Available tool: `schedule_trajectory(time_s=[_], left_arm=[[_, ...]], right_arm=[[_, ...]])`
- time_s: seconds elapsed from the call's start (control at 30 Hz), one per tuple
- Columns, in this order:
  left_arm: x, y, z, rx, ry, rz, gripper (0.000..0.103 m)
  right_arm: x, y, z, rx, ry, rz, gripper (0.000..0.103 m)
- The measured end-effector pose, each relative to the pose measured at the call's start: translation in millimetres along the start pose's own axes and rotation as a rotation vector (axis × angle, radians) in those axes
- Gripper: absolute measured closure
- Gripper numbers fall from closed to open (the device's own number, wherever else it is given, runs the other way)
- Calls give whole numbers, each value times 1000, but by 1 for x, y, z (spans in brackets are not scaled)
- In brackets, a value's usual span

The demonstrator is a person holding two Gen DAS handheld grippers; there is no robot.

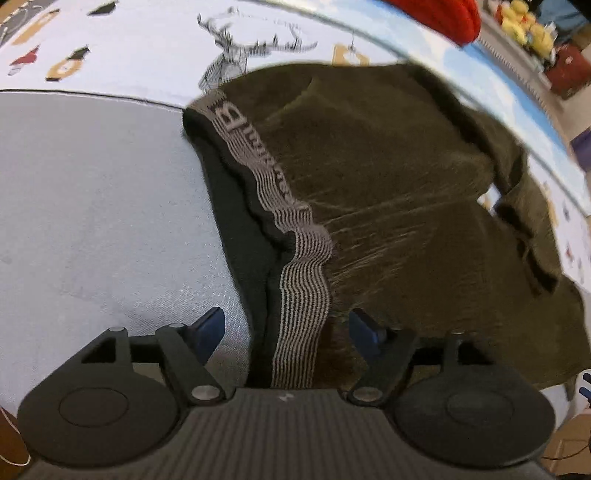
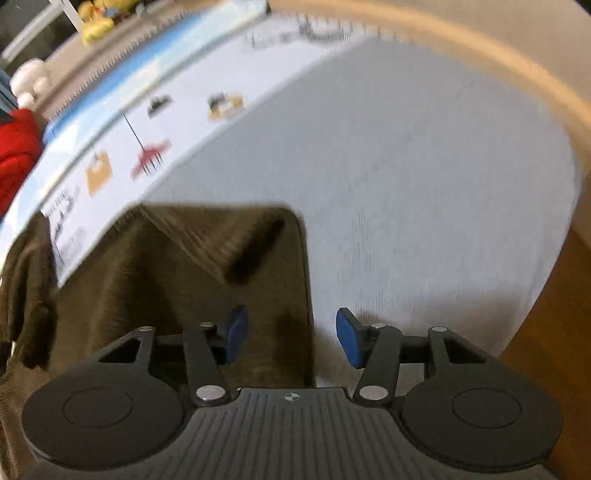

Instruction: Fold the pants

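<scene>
My left gripper (image 1: 286,330) hangs with its blue pads spread wide, holding nothing. The striped grey waistband (image 1: 301,280) of the pants (image 1: 388,192) runs up between the two pads and touches neither that I can see. The pants are dark olive, lying bunched on the pale grey mat (image 1: 92,206), with the waistband along their left edge and the bulk of the cloth reaching right and far. The waistband carries woven lettering; a large "B" shows near its far end, and the smaller letters after it are too blurred and sideways for me to read. A dark lining shows just left of the band.

My right gripper (image 2: 291,338) is open too, gripping nothing. Its left pad (image 2: 236,334) sits over the olive cloth and its right pad (image 2: 349,341) over bare mat, so the straight right edge of the pants falls between them. From this side the pants fill the near left, with a folded corner at their far end.

Beyond the mat lies a white printed sheet (image 2: 122,147) with small pictures in orange, red and black. Some dark print near its left edge is too smeared to read. A red cloth (image 1: 443,14) lies past the far edge, and yellow plush toys (image 1: 524,22) sit further off.
</scene>
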State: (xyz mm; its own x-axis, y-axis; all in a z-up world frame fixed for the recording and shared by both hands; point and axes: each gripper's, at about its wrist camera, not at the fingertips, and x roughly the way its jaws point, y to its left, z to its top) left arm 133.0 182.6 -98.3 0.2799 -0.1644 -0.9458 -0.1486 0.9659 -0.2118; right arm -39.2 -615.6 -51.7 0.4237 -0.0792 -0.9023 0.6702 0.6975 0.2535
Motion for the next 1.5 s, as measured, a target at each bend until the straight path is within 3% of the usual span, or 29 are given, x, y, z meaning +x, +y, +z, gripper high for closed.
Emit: schedule_trajectory(time_s=[0.1,0.2,0.23,0.3,0.37,0.4,0.43,0.47,0.57,0.63,0.7,0.77,0.9,1.0,1.03,1.07,1.13,1.17,1.23,1.27,1.3,1.4,1.47,1.5], left_arm=[[11,3,3,-8,42,18,24],[22,-1,2,-8,71,11,24],[26,-2,2,-3,82,13,24],[34,-7,0,23,111,36,25],[37,-14,-3,72,105,70,31],[37,-17,-4,91,96,70,38],[36,-20,-4,114,84,53,54],[31,-22,-6,136,67,63,63],[10,-21,-10,192,11,58,75],[-14,-11,-12,195,-48,48,78],[-34,2,-16,225,-97,71,78],[-42,10,-24,262,-108,117,78],[-42,37,-24,242,-88,248,78],[-41,50,-19,206,-65,269,73],[-40,51,-19,201,-44,257,66],[-39,53,-21,199,-30,259,54],[-37,50,-25,191,-9,276,39],[-36,48,-28,192,-4,278,39],[-36,51,-29,181,9,277,38],[-33,52,-27,172,19,276,39],[-31,53,-25,163,31,277,39],[-27,51,-28,168,49,284,39],[-22,51,-28,174,48,281,39],[-21,51,-29,176,43,280,40]], right_arm=[[22,1,-5,-11,86,-43,48],[22,15,-13,-101,80,-76,50],[23,19,-16,-122,81,-68,56],[21,28,-20,-171,75,-72,85],[13,34,-23,-222,46,-103,98],[6,32,-21,-205,15,-91,98],[-2,28,-15,-167,-36,-73,98],[-16,22,-7,-121,-115,-46,98],[-60,7,2,-83,-340,-16,98],[-86,-1,4,-104,-464,-27,98],[-96,-6,4,-162,-500,-61,98],[-91,-8,1,-210,-451,-90,98],[-40,-6,-5,-274,-153,-211,103],[-25,-9,-17,-321,-75,-370,103],[-21,-10,-14,-310,-64,-366,103],[-21,-13,-14,-277,-43,-312,101],[-16,-16,-15,-197,16,-154,100],[-15,-15,-15,-182,32,-96,91],[-16,-3,-17,-201,45,-34,55],[-14,3,-21,-232,53,-57,33],[-12,10,-24,-268,56,-96,30],[-2,18,-32,-358,84,-203,36],[6,18,-33,-363,96,-223,41],[12,22,-31,-360,97,-200,61]])
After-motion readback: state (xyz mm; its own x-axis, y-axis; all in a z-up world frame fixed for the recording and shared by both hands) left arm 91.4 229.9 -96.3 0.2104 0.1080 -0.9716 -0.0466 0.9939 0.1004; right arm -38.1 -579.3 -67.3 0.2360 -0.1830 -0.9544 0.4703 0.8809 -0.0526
